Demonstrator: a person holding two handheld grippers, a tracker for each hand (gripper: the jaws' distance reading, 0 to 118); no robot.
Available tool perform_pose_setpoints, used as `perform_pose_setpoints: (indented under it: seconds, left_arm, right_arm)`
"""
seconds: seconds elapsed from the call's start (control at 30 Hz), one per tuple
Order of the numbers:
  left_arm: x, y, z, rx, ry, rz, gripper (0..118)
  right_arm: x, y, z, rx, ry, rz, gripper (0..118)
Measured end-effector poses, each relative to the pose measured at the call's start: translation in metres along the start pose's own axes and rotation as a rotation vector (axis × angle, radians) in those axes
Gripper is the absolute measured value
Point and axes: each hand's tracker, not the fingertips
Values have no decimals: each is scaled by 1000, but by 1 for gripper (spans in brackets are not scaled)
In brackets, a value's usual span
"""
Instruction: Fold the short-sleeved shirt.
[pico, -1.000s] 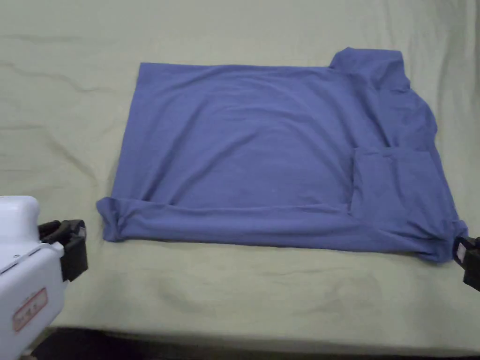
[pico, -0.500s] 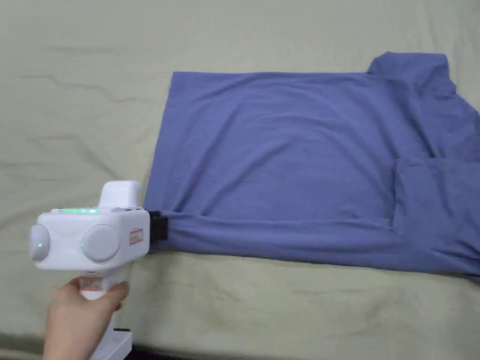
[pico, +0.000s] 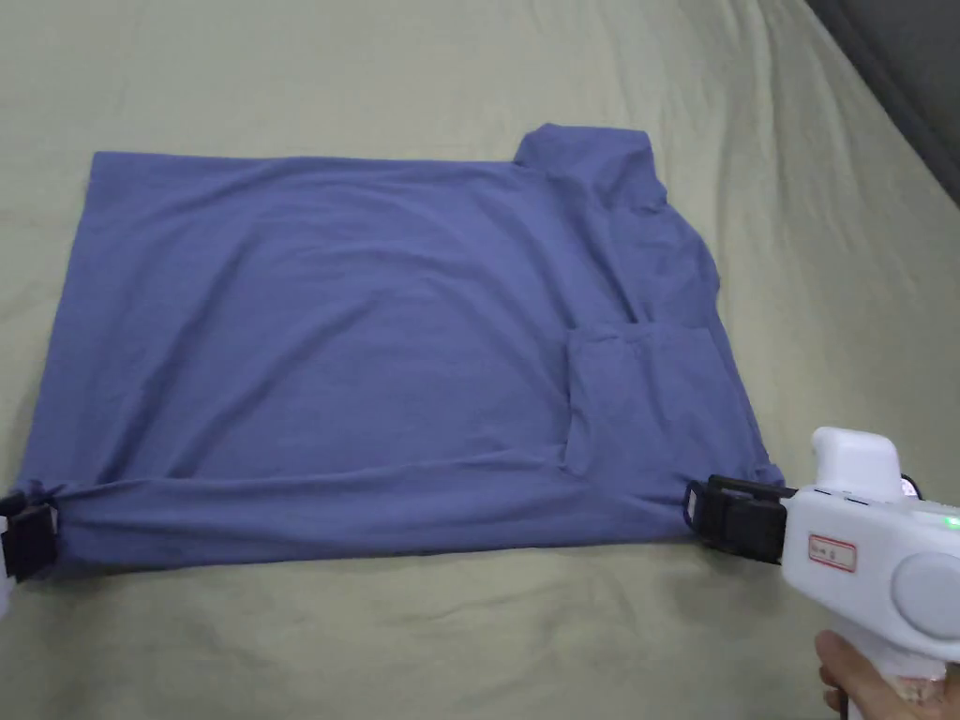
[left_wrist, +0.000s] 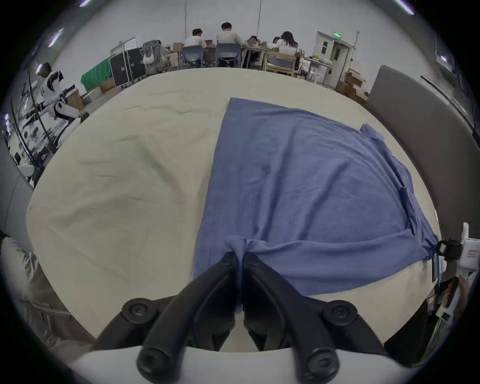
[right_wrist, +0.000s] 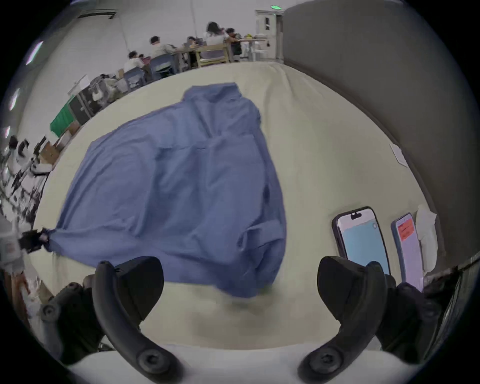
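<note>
Shirt (pico: 375, 356), blue and short-sleeved, lay flat on the pale green sheet (pico: 469, 637), its long axis running left to right, collar toward the right and hem to the left. Bare sheet lay open on every side; a grey panel (right_wrist: 376, 78) bordered the far right, with two phones (right_wrist: 362, 239) near it. The left gripper (left_wrist: 240, 257) had its jaws closed on the near hem corner. The right gripper (right_wrist: 240, 280) stood with jaws spread wide, just beside the near right corner.
</note>
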Motion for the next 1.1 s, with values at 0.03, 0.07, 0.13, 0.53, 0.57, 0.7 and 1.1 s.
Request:
perform_pose_setpoints:
  seconds: [0.03,0.07,0.13,0.53,0.57,0.7,1.1]
  left_arm:
    - [1,0,-3,-12,5,0,0]
    - [4,1,-5,-16,6,-1,0]
    - [4,0,-7,-19,-2,5,0]
    - [12,113,-32,113,24,-31,0]
    - [15,129,-43,114,30,-40,0]
    - [23,176,-103,60,74,-75,0]
    - [4,148,-144,-35,71,36,90]
  right_arm:
    - [3,-1,-10,-6,-3,-5,78]
    - [5,0,-16,-31,0,-10,32]
    - [4,-4,-24,-33,102,-52,13]
    - [-15,86,8,161,170,-121,12]
    - [-20,103,1,159,157,-110,12]
    - [-38,165,-54,104,103,-67,12]
    - [-51,161,-95,23,105,36,118]
